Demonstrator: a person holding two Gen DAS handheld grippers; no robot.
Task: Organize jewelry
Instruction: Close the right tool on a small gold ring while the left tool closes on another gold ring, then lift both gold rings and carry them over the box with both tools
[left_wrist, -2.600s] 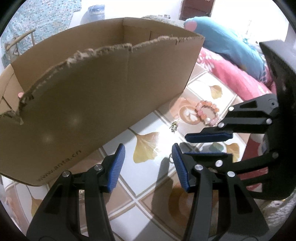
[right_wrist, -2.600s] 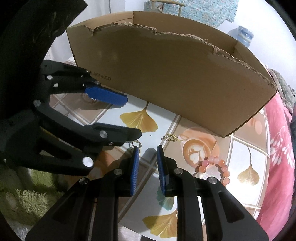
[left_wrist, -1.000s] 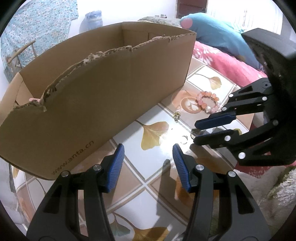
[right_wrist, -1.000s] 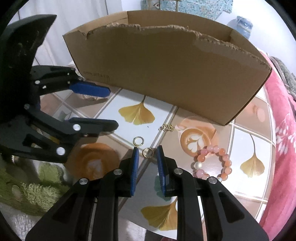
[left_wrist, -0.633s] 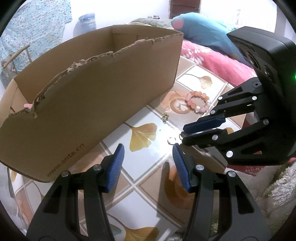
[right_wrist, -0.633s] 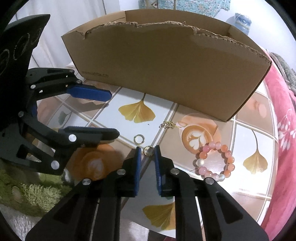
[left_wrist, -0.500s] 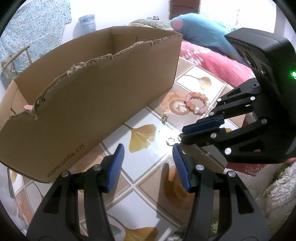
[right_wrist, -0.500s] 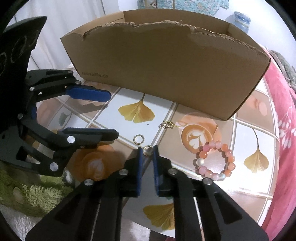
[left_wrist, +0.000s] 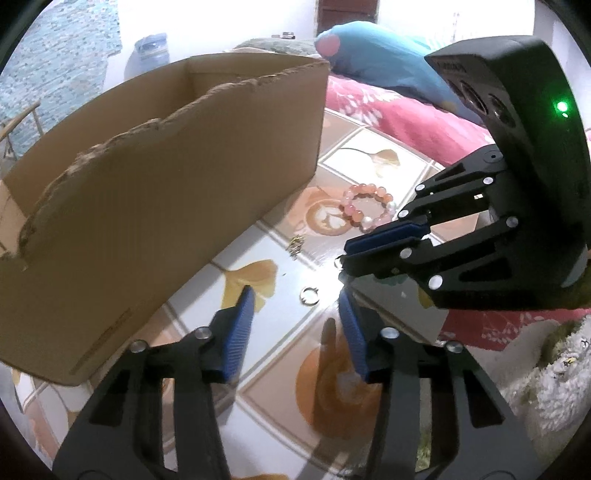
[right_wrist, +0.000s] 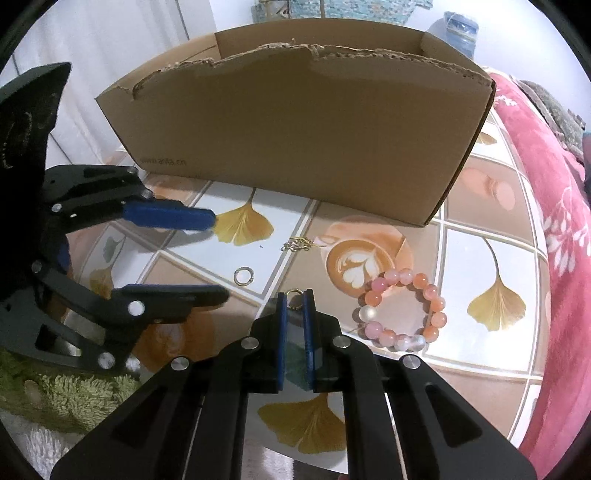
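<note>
My right gripper (right_wrist: 294, 303) is shut on a small gold ring (right_wrist: 294, 294) held at its fingertips just above the table; it also shows in the left wrist view (left_wrist: 345, 258). A second gold ring (right_wrist: 243, 276) lies on the tiled table, also seen in the left wrist view (left_wrist: 309, 295). My left gripper (left_wrist: 295, 310) is open just short of that ring, and shows in the right wrist view (right_wrist: 218, 256). A pink bead bracelet (right_wrist: 400, 312) lies to the right. A small gold chain piece (right_wrist: 297, 244) lies near the cardboard box (right_wrist: 295, 125).
The open cardboard box (left_wrist: 147, 192) with torn rim stands at the back of the table. A red blanket (right_wrist: 554, 221) borders the table's right side. A green shaggy rug (right_wrist: 55, 391) lies at the lower left.
My right gripper closed on one gold ring and lifted it slightly. The left gripper stayed open near the other ring.
</note>
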